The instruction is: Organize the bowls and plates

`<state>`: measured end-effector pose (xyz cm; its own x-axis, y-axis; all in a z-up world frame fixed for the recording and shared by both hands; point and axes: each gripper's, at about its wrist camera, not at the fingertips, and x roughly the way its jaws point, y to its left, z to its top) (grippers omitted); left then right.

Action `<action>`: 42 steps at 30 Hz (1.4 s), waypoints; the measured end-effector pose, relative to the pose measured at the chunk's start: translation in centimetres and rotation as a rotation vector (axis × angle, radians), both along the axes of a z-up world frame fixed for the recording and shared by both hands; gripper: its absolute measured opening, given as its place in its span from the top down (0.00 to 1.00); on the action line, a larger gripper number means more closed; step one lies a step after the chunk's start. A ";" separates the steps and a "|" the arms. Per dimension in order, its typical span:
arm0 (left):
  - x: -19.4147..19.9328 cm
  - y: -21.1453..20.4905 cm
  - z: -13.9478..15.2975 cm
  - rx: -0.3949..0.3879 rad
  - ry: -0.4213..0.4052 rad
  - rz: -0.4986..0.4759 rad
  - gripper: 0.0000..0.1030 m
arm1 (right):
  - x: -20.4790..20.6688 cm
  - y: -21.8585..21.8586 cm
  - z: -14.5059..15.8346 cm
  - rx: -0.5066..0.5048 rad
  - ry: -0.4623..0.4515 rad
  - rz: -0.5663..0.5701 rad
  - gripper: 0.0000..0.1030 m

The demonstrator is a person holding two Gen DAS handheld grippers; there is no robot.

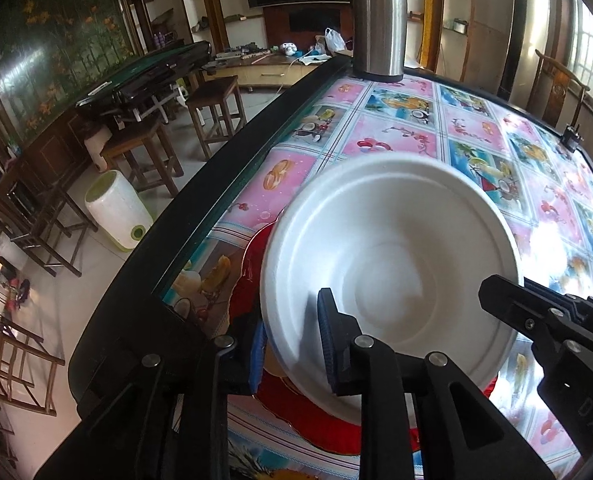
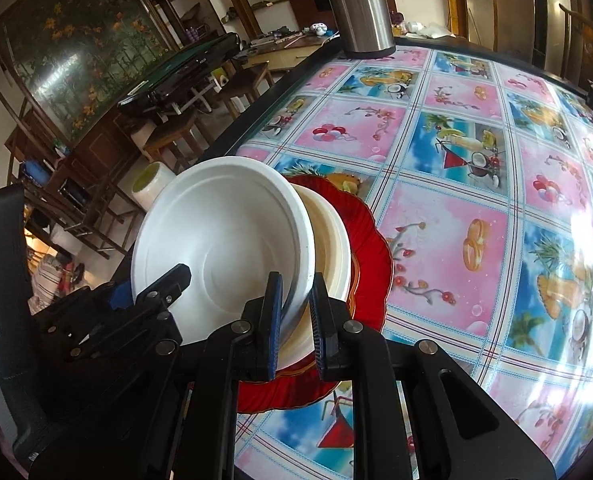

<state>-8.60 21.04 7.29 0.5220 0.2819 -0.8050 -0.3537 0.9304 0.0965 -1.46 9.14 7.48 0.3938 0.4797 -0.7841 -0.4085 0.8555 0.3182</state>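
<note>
The white foam bowl (image 1: 388, 276) sits tilted over a red plate (image 1: 296, 412) near the table's (image 1: 200, 216) dark front edge, and both grippers are on it. The right gripper (image 2: 296, 320) has its two blue-padded fingers (image 2: 274, 320) pressed on the bowl's near rim, one pad inside and one outside, a firm pinch on the wall. In the right wrist view, a second, cream-coloured bowl (image 2: 330, 248) shows just behind the white one, nested under it on the red plate (image 2: 372, 256).

Over to the left gripper (image 1: 292, 348): its fingers straddle the bowl's left rim, one blue pad (image 1: 328, 344) inside the bowl, the other (image 1: 258, 356) outside and below the edge. A gap shows between the pads and the foam, so the jaws stand slightly spread around the rim rather than clamped on it. From this side the right gripper (image 1: 496, 300) shows as a black tip reaching in over the bowl's right edge.

A steel thermos (image 1: 378, 24) stands at the far edge of the flowered tablecloth (image 1: 476, 136), well apart from the bowls. Wooden stools (image 1: 212, 112) stand on the floor beyond the table.
</note>
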 end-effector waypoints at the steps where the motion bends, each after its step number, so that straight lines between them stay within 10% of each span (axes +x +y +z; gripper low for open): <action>1: 0.1 0.0 -0.1 -0.001 0.000 0.001 0.72 | 0.0 0.0 0.1 0.005 0.001 -0.002 0.85; 4: 0.2 0.3 -0.4 -0.027 0.000 0.000 0.49 | 0.1 -0.1 0.0 0.022 0.008 -0.002 0.80; 10: -0.7 0.3 0.5 0.025 -0.083 0.025 0.44 | -0.8 -0.8 1.0 0.052 -0.032 -0.018 0.80; 14: -2.5 0.2 2.2 0.084 -0.205 0.055 0.21 | -2.8 -1.4 2.7 0.029 -0.143 -0.052 0.76; 17: -3.9 0.3 3.3 0.082 -0.278 0.053 0.21 | -4.5 -2.3 3.6 0.016 -0.236 -0.094 0.57; 42: -6.8 -2.1 3.7 0.092 -0.346 -0.073 0.17 | -7.5 -4.2 1.8 -0.064 -0.294 -0.195 0.56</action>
